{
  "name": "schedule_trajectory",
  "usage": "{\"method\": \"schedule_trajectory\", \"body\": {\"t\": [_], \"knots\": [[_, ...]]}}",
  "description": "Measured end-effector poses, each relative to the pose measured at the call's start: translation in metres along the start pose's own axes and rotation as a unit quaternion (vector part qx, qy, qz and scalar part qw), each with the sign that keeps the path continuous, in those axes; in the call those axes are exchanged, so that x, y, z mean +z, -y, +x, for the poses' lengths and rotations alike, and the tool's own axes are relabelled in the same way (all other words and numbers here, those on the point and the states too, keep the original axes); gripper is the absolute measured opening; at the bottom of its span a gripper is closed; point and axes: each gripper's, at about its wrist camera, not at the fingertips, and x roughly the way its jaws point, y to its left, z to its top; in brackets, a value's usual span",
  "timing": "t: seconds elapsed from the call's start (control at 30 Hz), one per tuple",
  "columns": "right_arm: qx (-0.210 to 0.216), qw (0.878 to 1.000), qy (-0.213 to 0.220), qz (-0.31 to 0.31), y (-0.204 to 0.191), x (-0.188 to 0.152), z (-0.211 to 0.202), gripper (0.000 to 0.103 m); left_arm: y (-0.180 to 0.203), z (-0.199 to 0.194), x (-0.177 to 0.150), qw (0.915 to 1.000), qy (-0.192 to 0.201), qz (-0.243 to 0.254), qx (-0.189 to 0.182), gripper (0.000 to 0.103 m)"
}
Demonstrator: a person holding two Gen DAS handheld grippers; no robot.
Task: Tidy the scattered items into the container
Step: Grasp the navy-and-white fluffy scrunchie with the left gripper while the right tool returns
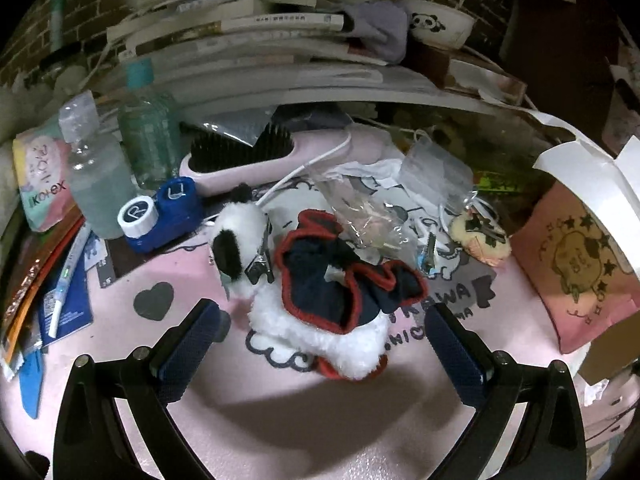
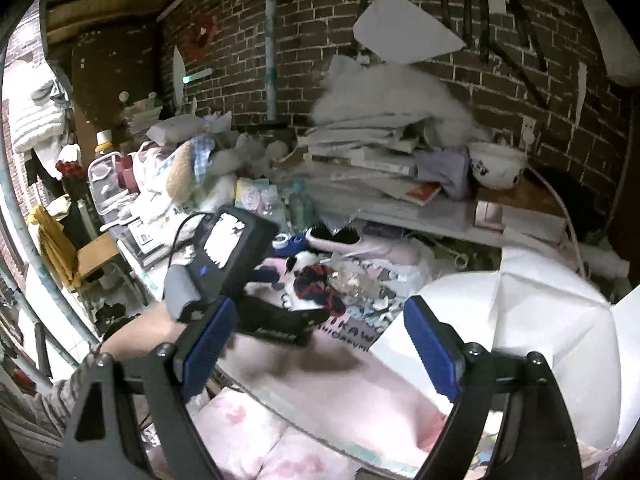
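Note:
A white plush panda [image 1: 316,332] in a navy garment with red trim [image 1: 344,276] lies on the pink mat [image 1: 280,412]. My left gripper [image 1: 320,352] is open just in front of it, and its blue pads stand wide on either side of the toy's lower end without touching it. My right gripper [image 2: 320,344] is open with nothing between its pads, held over the mat's near edge. The white paper container [image 2: 532,312] stands just right of it and shows in the left wrist view as a white rim [image 1: 580,164]. The left hand's gripper body [image 2: 232,256] is in the right wrist view.
Around the toy lie a blue lens case [image 1: 160,212], a clear bottle [image 1: 96,184], a pink hairbrush [image 1: 256,160], crumpled plastic wrap [image 1: 360,208], a cookie-shaped charm [image 1: 480,236] and a pink bag [image 1: 580,264]. Stacked books [image 1: 248,36] and a panda bowl [image 1: 436,24] crowd the back.

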Motion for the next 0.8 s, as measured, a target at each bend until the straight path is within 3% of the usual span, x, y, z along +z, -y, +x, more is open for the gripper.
{"method": "schedule_trajectory", "body": {"t": [0.1,0.2,0.33,0.47,0.67,0.8], "knots": [[0.003,1.0,-0.004,0.005,-0.003,-0.01,0.004,0.085,-0.001,0.003,-0.002,0.9999,-0.006,-0.004,-0.01,0.079],[0.002,1.0,0.004,0.007,-0.01,-0.02,0.009,0.085,-0.002,0.004,-0.003,0.9999,-0.003,-0.003,-0.011,0.074],[0.04,0.999,0.022,0.018,-0.024,-0.039,0.018,0.085,-0.003,0.002,-0.004,1.0,-0.003,0.0,-0.004,0.059],[0.014,1.0,0.015,0.008,-0.035,-0.056,0.038,0.085,-0.005,0.001,-0.006,1.0,0.001,-0.003,-0.009,0.056],[0.013,0.999,-0.022,0.041,-0.027,-0.075,0.073,0.085,-0.009,-0.001,-0.007,0.9999,0.003,0.005,-0.012,0.049],[-0.027,0.998,-0.023,0.044,-0.021,-0.084,0.086,0.085,-0.008,-0.007,-0.01,0.9998,0.003,0.01,-0.015,0.048]]}}
